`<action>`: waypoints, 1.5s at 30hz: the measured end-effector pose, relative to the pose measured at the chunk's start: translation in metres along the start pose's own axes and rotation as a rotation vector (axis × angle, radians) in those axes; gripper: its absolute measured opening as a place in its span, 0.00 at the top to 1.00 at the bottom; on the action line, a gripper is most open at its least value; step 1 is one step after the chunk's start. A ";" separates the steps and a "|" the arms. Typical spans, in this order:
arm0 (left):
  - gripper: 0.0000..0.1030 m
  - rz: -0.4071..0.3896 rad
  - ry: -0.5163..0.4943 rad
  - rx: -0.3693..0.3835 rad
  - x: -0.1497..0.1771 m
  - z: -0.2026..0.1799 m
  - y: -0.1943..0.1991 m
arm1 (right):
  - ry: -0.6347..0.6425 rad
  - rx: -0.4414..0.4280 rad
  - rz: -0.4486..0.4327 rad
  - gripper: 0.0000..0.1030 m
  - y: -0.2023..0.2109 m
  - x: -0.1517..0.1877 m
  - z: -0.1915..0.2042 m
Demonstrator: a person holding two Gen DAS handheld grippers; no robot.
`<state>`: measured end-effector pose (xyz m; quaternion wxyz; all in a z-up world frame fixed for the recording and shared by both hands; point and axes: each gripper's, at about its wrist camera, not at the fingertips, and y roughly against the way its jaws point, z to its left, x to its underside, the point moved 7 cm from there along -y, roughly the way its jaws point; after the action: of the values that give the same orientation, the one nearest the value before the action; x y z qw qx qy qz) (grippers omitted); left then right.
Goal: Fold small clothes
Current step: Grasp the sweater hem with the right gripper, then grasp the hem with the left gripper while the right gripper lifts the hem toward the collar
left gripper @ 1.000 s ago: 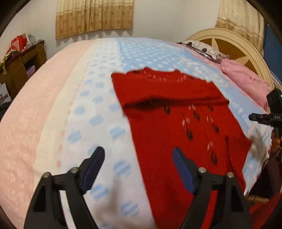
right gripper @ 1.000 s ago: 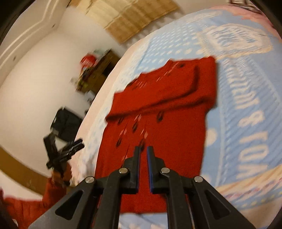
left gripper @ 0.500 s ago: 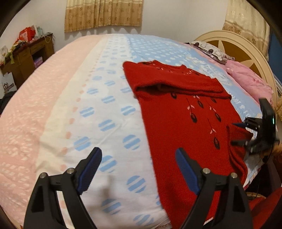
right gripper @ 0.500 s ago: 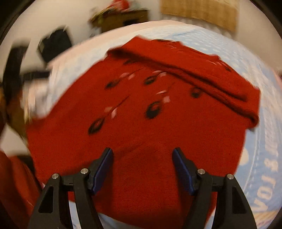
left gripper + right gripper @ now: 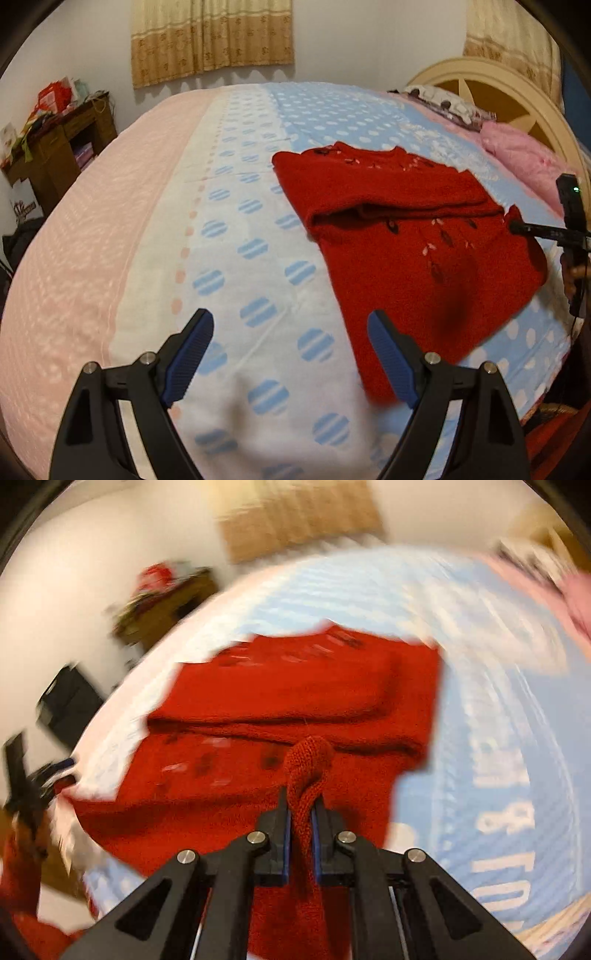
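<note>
A red knitted sweater [image 5: 413, 236] with small dark flower marks lies on the bed, its top part folded down over the body. My left gripper [image 5: 291, 354] is open and empty, hovering over the bedspread just left of the sweater's near edge. My right gripper [image 5: 300, 808] is shut on a pinched fold of the sweater [image 5: 308, 760] at its right side and lifts it; it also shows at the right of the left wrist view [image 5: 517, 227]. The right wrist view is blurred by motion.
The bedspread [image 5: 229, 236] is pink, white and blue with dots. A pink pillow [image 5: 517, 155] and cream headboard [image 5: 491, 85] are at the far right. A cluttered wooden desk [image 5: 62, 136] stands at the left by the wall.
My right gripper went from shut to open over the sweater, then closed on its right edge and raised it. My left gripper stayed open and drew back leftward.
</note>
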<state>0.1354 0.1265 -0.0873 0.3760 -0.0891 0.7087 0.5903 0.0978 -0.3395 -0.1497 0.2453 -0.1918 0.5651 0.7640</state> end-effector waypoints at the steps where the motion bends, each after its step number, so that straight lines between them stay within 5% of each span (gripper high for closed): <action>1: 0.15 0.007 -0.012 0.000 -0.001 -0.001 -0.002 | -0.008 0.000 0.012 0.92 -0.006 0.006 -0.003; 11: 0.15 -0.016 -0.053 0.141 -0.028 -0.033 -0.028 | -0.082 -0.066 -0.044 0.92 -0.011 0.007 -0.008; 19: 0.24 -0.071 -0.089 0.148 -0.042 -0.066 -0.071 | -0.061 -0.039 -0.041 0.92 -0.010 0.012 -0.001; 29: 0.33 0.003 0.007 0.342 -0.024 -0.076 -0.078 | -0.087 -0.068 -0.041 0.92 -0.010 0.013 -0.006; 36: 0.30 0.009 0.030 0.321 -0.021 -0.075 -0.082 | -0.097 -0.077 -0.044 0.92 -0.009 0.013 -0.008; 39: 0.48 -0.002 0.056 0.324 -0.021 -0.073 -0.082 | -0.086 -0.064 -0.046 0.92 -0.008 0.013 -0.007; 41: 0.84 -0.001 0.057 0.304 -0.019 -0.072 -0.082 | -0.076 -0.049 -0.048 0.92 -0.008 0.013 -0.005; 45: 0.88 -0.008 0.124 0.297 -0.017 -0.065 -0.081 | -0.008 0.033 -0.061 0.92 -0.006 0.012 0.005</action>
<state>0.1660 0.0394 -0.1379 0.3430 -0.0716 0.8096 0.4709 0.0915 -0.3315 -0.1595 0.2739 -0.2017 0.5706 0.7475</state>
